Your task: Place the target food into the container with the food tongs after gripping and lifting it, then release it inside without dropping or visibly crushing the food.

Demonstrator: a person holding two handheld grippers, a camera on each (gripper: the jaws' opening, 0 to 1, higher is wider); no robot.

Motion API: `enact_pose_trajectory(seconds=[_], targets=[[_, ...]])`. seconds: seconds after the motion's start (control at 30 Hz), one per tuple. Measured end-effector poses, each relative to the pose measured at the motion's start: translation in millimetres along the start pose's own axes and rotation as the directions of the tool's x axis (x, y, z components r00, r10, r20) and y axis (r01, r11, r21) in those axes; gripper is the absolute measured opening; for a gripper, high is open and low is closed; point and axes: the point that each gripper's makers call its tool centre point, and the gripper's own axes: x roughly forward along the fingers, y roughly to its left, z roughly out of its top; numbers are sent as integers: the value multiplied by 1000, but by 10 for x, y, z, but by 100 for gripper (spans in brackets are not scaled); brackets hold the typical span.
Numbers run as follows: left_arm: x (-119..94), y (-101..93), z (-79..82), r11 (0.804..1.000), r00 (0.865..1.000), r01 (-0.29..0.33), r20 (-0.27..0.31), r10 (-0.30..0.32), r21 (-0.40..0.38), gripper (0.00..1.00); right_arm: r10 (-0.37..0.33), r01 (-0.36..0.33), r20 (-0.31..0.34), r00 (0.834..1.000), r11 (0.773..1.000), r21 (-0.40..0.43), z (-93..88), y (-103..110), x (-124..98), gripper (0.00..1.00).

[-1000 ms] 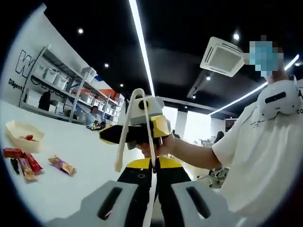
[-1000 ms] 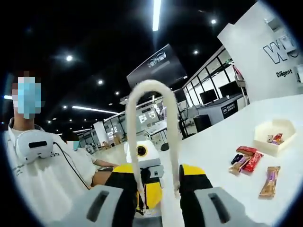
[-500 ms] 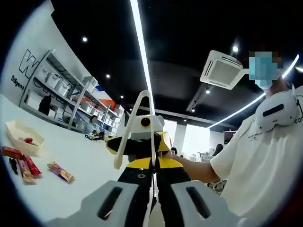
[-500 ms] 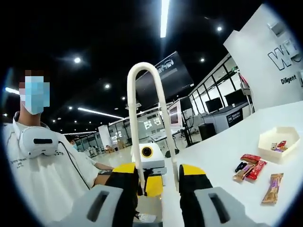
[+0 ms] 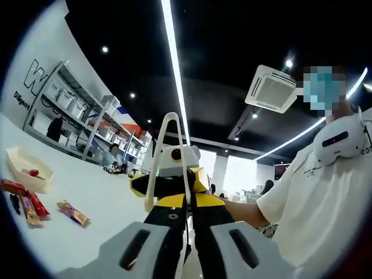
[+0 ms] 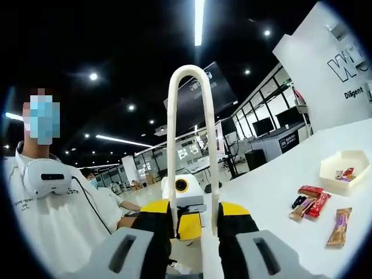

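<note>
Between the two grippers, held aloft, the food tongs (image 6: pixel 190 139) stand with the bend up and the long axis vertical; the right gripper (image 6: pixel 192 224) fingers grasp both legs, and the left gripper (image 5: pixel 185 226) fingers clench one. This is judged the preparation step. Next, lower the tongs toward the snack bars (image 6: pixel 311 203) at 3 o'clock on the tabletop (image 6: pixel 273 186), beside the container (image 6: pixel 344 168).

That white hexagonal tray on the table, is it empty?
No. In the right gripper view the white tray holds a couple of small wrapped snacks, while more snack bars lie on the table beside it.
</note>
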Motion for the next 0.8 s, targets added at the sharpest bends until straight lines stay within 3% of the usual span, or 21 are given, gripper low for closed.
enact_pose_trajectory(seconds=[0.2, 0.33, 0.37, 0.43, 0.47, 0.5, 0.53, 0.57, 0.67, 0.73, 0.8], targets=[[-13, 93, 25, 999, 999, -39, 20, 39, 9, 3, -25, 25, 28, 999, 1000, 8, 49, -81, -22, 20], [-104, 282, -76, 989, 990, -126, -54, 130, 82, 5, -83, 83, 61, 995, 997, -2, 128, -239, -106, 19], [-182, 394, -175, 979, 975, -177, -120, 189, 105, 5, -133, 133, 90, 987, 991, 11, 194, -369, -171, 19], [-273, 532, -205, 965, 958, -245, -131, 255, 93, 9, -227, 231, 131, 965, 973, -14, 286, -616, -293, 19], [-293, 559, -210, 962, 954, -258, -133, 268, 93, 12, -241, 245, 137, 961, 969, -15, 300, -659, -318, 20], [-356, 641, -221, 948, 940, -297, -139, 311, 112, 14, -276, 280, 151, 949, 960, 0, 327, -765, -378, 20], [-403, 695, -233, 937, 928, -325, -145, 342, 130, 18, -347, 351, 160, 924, 936, 2, 344, -941, -458, 19], [-467, 771, -259, 918, 908, -361, -161, 386, 165, 21, -388, 393, 160, 908, 920, -2, 344, -1052, -506, 19], [-558, 879, -282, 893, 881, -416, -166, 442, 169, 35, -525, 530, 141, 839, 848, 2, 288, -1427, -639, 18], [-607, 933, -298, 877, 863, -447, -173, 475, 177, 44, -553, 556, 128, 824, 831, 11, 252, -1520, -657, 18], [-664, 1007, -305, 848, 839, -474, -170, 517, 236, 50, -639, 643, 99, 763, 765, -17, 177, -1762, -722, 18]])
